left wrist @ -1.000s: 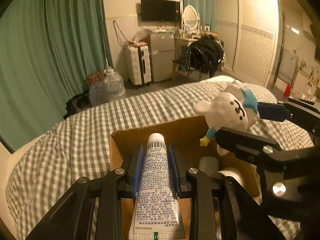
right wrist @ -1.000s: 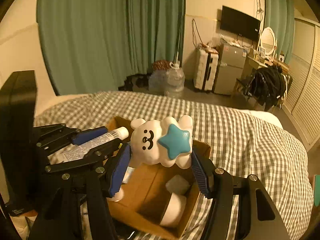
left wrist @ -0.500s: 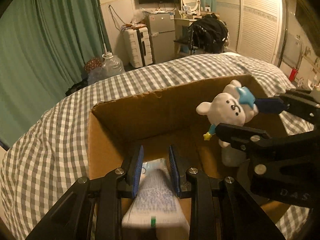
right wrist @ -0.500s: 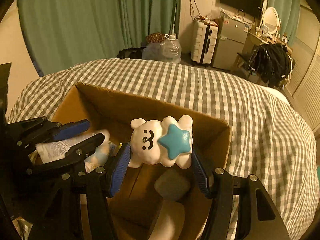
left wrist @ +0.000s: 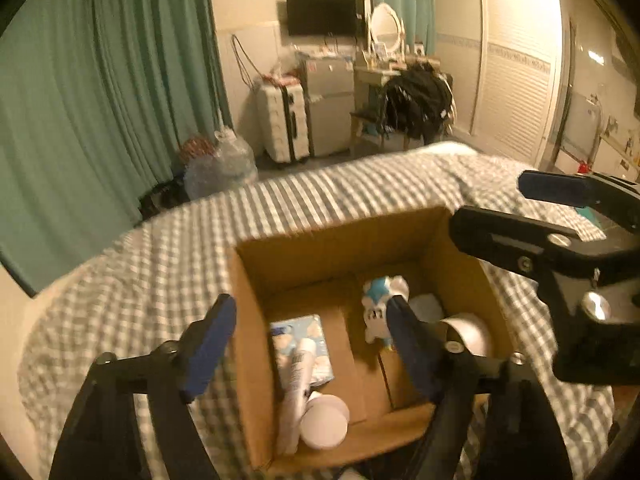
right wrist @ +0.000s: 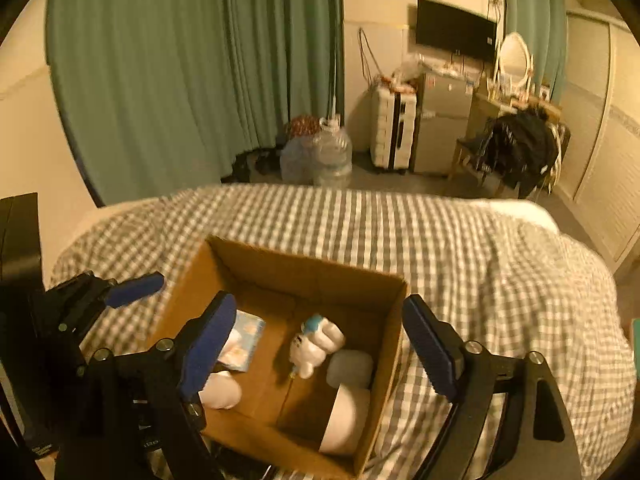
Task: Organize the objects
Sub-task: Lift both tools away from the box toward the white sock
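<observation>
Bear toy (right wrist: 318, 340) and tube (left wrist: 296, 384) lying in cardboard box (right wrist: 308, 272), below both grippers' released, empty fingers (right wrist: 208, 340)

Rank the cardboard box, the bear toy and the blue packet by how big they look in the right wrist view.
1. Cardboard box, by far the largest.
2. Bear toy.
3. Blue packet, though the hand-held gripper hides part of it, so the last two places are unsure.

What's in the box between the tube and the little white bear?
Only bare cardboard floor lies between the tube and the bear in the box, seen from the left wrist.
</observation>
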Available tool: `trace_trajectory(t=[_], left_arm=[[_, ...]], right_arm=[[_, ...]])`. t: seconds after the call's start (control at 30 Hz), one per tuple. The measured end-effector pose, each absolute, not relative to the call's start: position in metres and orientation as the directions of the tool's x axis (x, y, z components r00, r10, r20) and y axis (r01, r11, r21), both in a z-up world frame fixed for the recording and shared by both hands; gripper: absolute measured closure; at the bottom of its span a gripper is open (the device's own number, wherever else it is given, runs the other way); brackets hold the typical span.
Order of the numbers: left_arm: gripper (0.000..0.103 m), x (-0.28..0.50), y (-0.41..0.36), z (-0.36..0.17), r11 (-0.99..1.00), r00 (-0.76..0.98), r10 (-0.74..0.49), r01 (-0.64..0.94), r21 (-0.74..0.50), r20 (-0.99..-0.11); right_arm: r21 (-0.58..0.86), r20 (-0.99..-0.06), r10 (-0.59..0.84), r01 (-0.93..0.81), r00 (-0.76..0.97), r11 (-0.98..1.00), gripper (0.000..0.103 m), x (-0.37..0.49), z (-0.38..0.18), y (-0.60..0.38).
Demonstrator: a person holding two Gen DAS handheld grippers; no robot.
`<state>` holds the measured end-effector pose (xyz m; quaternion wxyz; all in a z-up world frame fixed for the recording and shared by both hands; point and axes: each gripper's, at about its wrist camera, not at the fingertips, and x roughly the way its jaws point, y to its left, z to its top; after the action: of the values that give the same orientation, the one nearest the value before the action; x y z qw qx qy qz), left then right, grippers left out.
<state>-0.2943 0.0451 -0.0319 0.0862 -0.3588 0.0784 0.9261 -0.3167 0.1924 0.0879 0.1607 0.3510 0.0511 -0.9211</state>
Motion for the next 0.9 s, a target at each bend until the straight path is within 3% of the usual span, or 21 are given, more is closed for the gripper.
trace_trajectory(t=[0.17, 0.23, 0.47, 0.9], left_arm=[[0.015, -0.256, 0.036, 0.021, -0.977, -0.785, 0.091, -0.189, 0.096, -0.613], [0.005, -0.239, 0.034, 0.042, -0.977, -0.806, 0.086, -0.183, 0.108, -0.586], [0.005, -0.189, 0.026, 0.086, -0.976, -0.848, 0.082, -0.176, 0.132, -0.523], [0.001, -0.113, -0.002, 0.087, -0.98, -0.872, 0.088, -0.161, 0.114, -0.482]], right_arm=[[-0.027, -0.6, -0.248, 0.328, -0.761, -0.944, 0.014, -0.268, 0.14, 0.187], [-0.039, -0.575, -0.243, 0.323, -0.781, -0.945, 0.013, -0.249, 0.16, 0.188], [-0.075, -0.495, -0.225, 0.299, -0.839, -0.951, 0.012, -0.184, 0.213, 0.193], [-0.121, -0.457, -0.247, 0.335, -0.854, -0.935, 0.011, -0.087, 0.212, 0.199]])
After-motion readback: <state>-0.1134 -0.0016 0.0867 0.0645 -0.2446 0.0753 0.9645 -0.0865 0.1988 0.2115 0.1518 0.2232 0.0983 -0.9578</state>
